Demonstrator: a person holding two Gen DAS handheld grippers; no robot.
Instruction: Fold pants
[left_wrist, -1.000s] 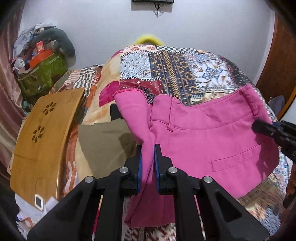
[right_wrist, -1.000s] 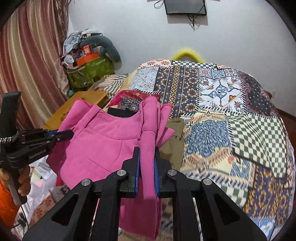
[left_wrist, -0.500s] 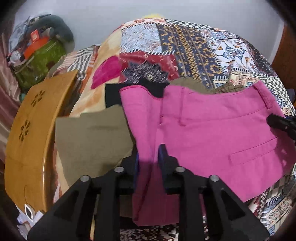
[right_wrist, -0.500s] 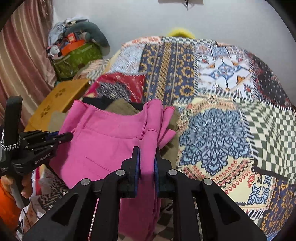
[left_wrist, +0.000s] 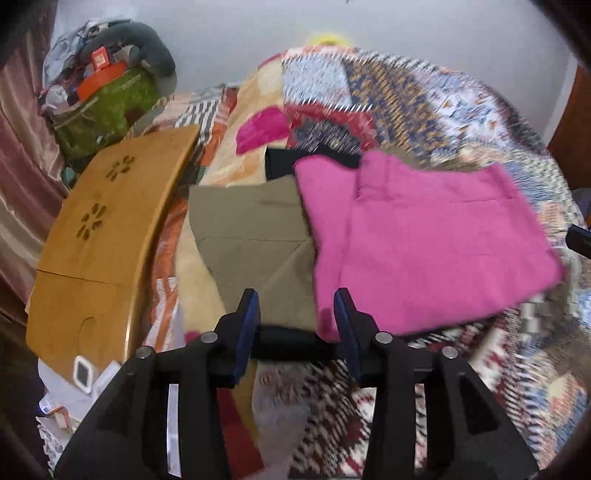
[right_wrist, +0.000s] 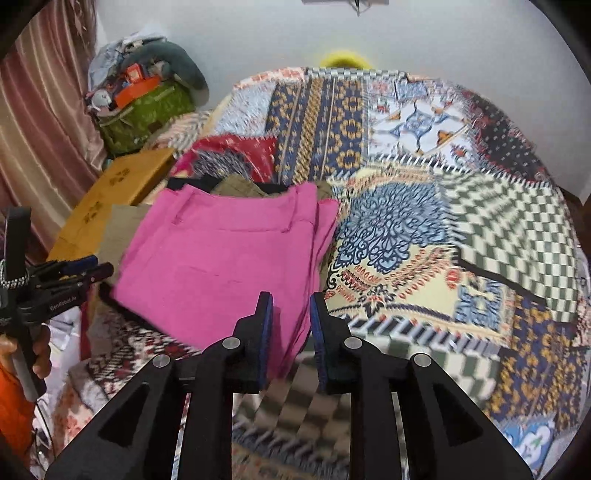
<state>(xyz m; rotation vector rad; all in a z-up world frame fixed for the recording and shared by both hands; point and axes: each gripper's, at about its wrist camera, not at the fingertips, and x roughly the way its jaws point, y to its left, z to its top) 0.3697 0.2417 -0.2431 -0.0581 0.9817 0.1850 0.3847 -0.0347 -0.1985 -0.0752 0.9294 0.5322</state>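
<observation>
The folded pink pants (left_wrist: 424, 240) lie flat on the patchwork bedspread, partly over an olive folded garment (left_wrist: 255, 236). They also show in the right wrist view (right_wrist: 221, 258). My left gripper (left_wrist: 295, 314) is open and empty, just in front of the pants' near left corner. My right gripper (right_wrist: 291, 314) is open and empty at the pants' near right corner. The left gripper also shows in the right wrist view (right_wrist: 85, 269), held in a hand at the left.
A wooden lap table (left_wrist: 103, 236) lies on the left. A green bag (left_wrist: 107, 107) with clutter stands at the back left by a curtain. A black garment (left_wrist: 280, 162) peeks from behind the pants. The patchwork bedspread (right_wrist: 443, 221) spreads to the right.
Both grippers let go of the pink pants and opened. The pants dropped flat onto the pile. Both grippers pulled back toward the near edge.
</observation>
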